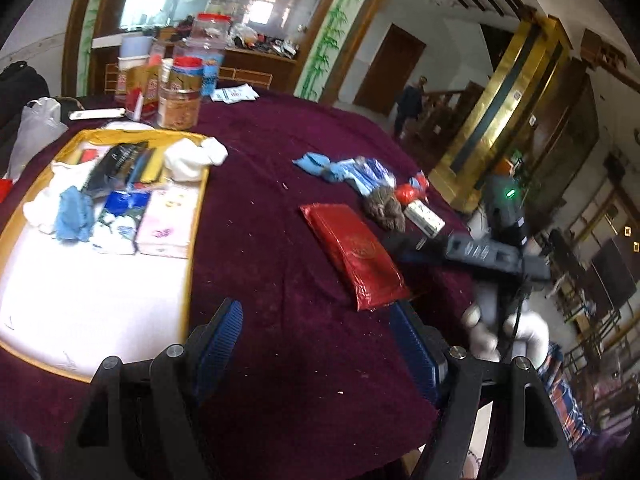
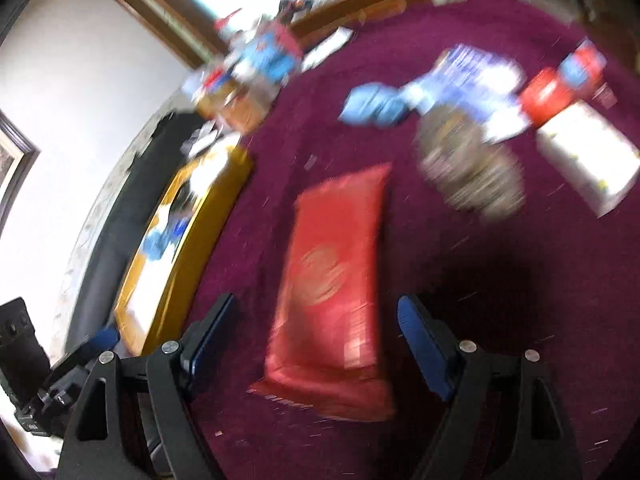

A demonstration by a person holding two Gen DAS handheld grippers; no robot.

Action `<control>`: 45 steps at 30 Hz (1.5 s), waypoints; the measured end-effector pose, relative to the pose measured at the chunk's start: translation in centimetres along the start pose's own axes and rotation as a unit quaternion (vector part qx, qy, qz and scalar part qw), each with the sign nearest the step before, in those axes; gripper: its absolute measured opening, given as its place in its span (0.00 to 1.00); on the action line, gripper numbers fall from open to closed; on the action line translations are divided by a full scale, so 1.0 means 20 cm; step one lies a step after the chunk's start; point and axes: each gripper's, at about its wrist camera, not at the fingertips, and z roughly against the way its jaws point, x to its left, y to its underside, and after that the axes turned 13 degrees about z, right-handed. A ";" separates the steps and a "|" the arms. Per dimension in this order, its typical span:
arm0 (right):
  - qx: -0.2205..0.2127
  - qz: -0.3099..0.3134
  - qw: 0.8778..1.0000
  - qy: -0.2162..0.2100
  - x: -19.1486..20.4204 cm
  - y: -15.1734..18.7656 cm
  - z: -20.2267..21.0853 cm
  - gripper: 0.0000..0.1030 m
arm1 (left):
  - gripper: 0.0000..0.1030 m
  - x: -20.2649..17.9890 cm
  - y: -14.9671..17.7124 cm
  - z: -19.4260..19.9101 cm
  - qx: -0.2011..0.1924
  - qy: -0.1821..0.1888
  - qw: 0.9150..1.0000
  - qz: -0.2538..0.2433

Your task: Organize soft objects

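right gripper (image 2: 312, 330): wide, empty, over red packet (image 2: 334, 280) at frame centre on table (image 2: 500, 280) | left gripper (image 1: 316, 344): wide, empty | tray (image 1: 188, 256) left | risk: slick flat packet may slip from pads, blurred view suggests hasty approach

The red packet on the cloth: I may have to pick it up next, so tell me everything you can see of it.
The red packet is a flat, oblong pouch of glossy, crinkly film with a round gold emblem on its face and a sealed, flattened end. It lies flat on the maroon tablecloth, outside the gold-rimmed tray, apart from the brown fuzzy bundle. The right tongs stand open around its near end in the blurred right wrist view, and nothing appears to grip it.
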 end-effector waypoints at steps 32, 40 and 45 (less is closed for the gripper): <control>-0.082 -0.124 0.983 0.110 -0.53 0.05 0.20 0.79 | 0.93 -0.43 -0.13 -1.07 0.063 -0.153 0.980 -0.112; -0.076 -0.117 0.983 0.119 -0.53 0.05 0.18 0.79 | 0.59 -0.29 -0.24 -0.94 0.068 -0.086 0.993 -0.051; -0.074 -0.111 0.983 0.127 -0.52 0.05 0.18 0.79 | 0.59 -0.20 -0.26 -0.80 0.054 -0.053 0.997 -0.012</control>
